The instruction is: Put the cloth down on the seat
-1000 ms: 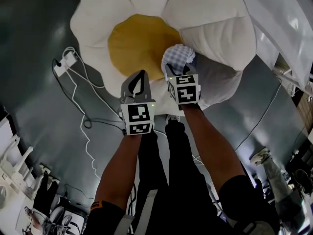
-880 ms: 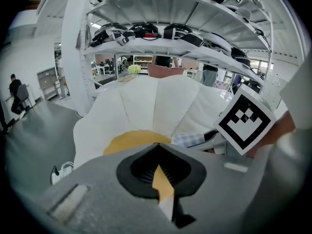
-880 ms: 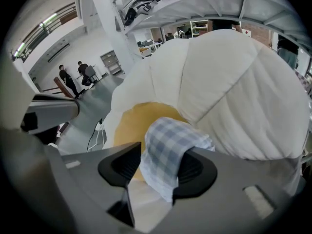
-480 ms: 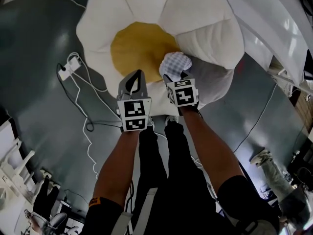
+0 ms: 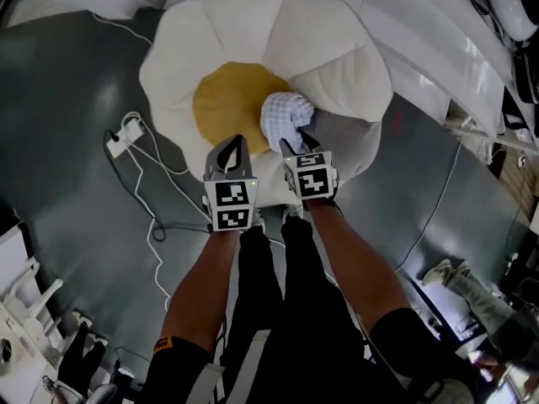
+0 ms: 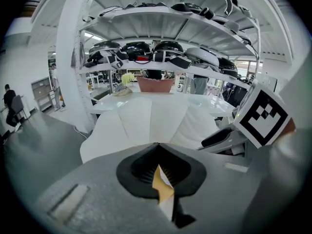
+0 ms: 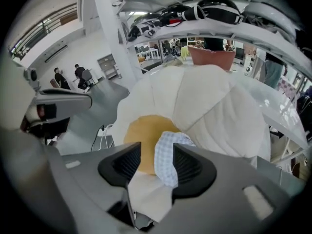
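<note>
Head view, looking steeply down: a big flower-shaped seat [image 5: 253,23] with white padded petals and a yellow centre [image 5: 221,99] lies on the grey floor [image 5: 76,82], and the blue-and-white checked cloth [image 5: 282,114] sits bunched at the right edge of that yellow centre, up against a white petal. The right gripper [image 5: 299,143] is at the near side of the cloth, its tips reaching it, while the left gripper [image 5: 232,144] hangs just to its left over the near edge of the seat, apart from the cloth. White cables [image 5: 139,162] trail over the floor to the left of the seat. Left gripper view: the left gripper [image 6: 157,146] has its jaws together at the tips with nothing between them, only a sliver of yellow and white showing through lower down; the seat [image 6: 151,121] spreads out beyond, with white shelving [image 6: 165,28] and a reddish basin [image 6: 155,84] further off, and the right gripper's marker cube [image 6: 263,116] is at the right. Right gripper view: the right gripper [image 7: 158,150] has its jaws apart and closing, with the cloth [image 7: 168,160] between them, lying against the right pad and clear of the left one, so yellow seat shows in that gap.
</note>
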Tool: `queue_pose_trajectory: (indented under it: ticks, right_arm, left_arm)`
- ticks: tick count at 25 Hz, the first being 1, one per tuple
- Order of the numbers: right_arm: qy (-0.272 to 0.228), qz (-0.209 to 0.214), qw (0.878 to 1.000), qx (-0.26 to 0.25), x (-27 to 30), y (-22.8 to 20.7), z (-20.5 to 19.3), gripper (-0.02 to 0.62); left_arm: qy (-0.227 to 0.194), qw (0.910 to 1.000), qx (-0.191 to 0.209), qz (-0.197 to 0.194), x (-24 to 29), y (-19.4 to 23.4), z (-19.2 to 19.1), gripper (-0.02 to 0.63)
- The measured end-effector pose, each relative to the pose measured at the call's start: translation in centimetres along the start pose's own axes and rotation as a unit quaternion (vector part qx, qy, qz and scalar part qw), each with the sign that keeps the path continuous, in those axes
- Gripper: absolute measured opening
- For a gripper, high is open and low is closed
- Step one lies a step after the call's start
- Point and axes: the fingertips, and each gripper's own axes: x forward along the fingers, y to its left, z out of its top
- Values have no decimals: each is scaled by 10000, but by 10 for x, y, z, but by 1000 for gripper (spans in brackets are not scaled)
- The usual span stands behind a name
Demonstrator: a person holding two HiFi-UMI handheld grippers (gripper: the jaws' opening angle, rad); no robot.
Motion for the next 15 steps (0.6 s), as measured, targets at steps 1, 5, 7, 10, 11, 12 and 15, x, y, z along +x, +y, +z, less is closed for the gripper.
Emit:
queue_pose_trajectory:
  ticks: [1,5,7,10,11,12,15]
  right_arm:
    - [-60,-34,10000,-9,-8,2,3,204]
    - [-341,-173,9993,44,-42,11,16,156]
    - [-516,-253,9983,75,-63,14,24,125]
    - [-823,-441,9955,142,-98,13,34,64]
    - [-920,-502,9943,179,-108,15,36,45]
    - [-1012,-546,9931,219,-118,18,39,27]
    - [-1275,-584,9896,315,-141,31,51,2]
  left_arm:
    - [7,10000,-1,-30,-5,-2,2,0]
    - [-20,9999,-18,-108,-27,-9,14,0]
    - [-25,9999,7,-97,-38,-11,22,0]
    - [-92,9999,-3,-144,-58,-18,33,2]
    - [-120,9998,-5,-170,-65,-19,35,2]
    - [-145,9997,2,-194,-72,-19,37,0]
    - [-232,9993,19,-278,-88,-17,47,0]
